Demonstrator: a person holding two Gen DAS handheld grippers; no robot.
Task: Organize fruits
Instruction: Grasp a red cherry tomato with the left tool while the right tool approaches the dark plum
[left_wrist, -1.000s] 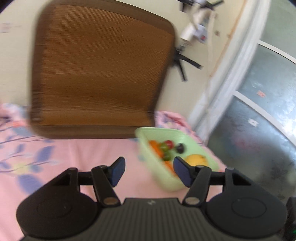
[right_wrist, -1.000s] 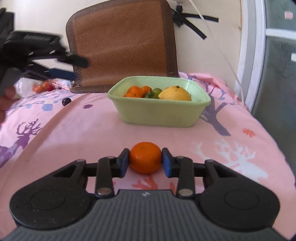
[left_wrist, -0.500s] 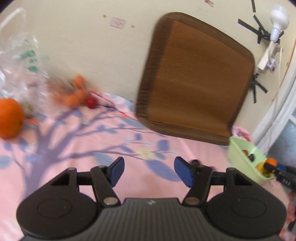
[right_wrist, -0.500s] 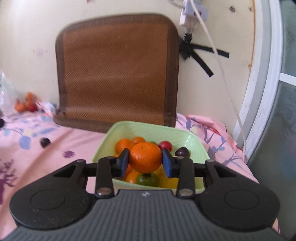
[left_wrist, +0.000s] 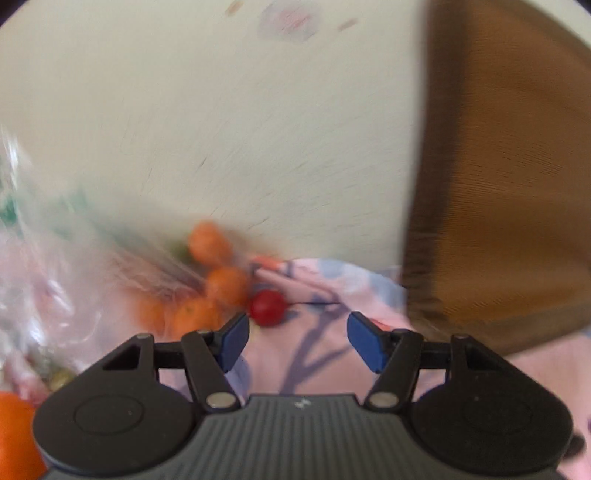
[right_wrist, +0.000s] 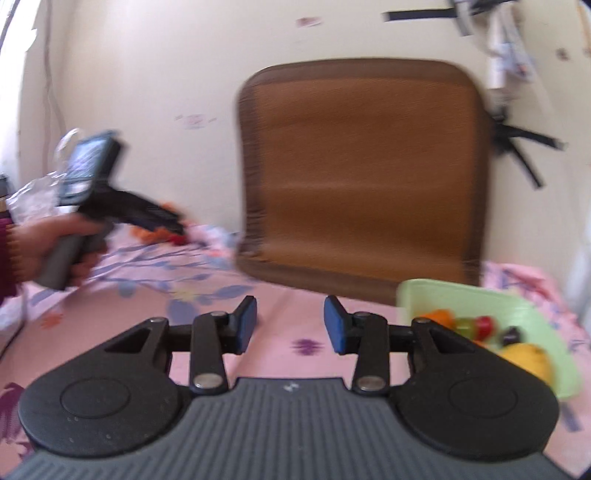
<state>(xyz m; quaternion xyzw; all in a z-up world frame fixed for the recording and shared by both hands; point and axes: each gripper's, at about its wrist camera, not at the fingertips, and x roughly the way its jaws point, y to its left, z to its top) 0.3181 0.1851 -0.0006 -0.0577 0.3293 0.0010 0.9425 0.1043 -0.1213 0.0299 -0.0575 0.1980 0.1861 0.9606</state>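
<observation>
My left gripper (left_wrist: 299, 339) is open with nothing between its blue pads. Just beyond its left pad lies a small red fruit (left_wrist: 267, 313) on the pink sheet, beside several small oranges (left_wrist: 225, 286) spilling from a clear plastic bag (left_wrist: 55, 277). A bigger orange (left_wrist: 14, 435) sits at the lower left edge. My right gripper (right_wrist: 290, 325) is also open and holds nothing. To its right stands the pale green basin (right_wrist: 461, 291) with an orange, a red fruit (right_wrist: 484, 325), a dark plum and a yellow fruit (right_wrist: 528, 360). The right wrist view shows the left gripper (right_wrist: 173, 221) over the fruit pile.
A brown woven cushion (right_wrist: 362, 177) leans upright against the cream wall behind the bed. A person's hand (right_wrist: 44, 247) holds the left gripper's handle. Black tape strips and a cable (right_wrist: 524, 147) hang on the wall at the right. The pink patterned sheet (right_wrist: 295, 295) covers the bed.
The orange has left the right gripper's jaws, and that gripper swung left, away from the basin. The left gripper swung left and came close to the fruits by the bag.
</observation>
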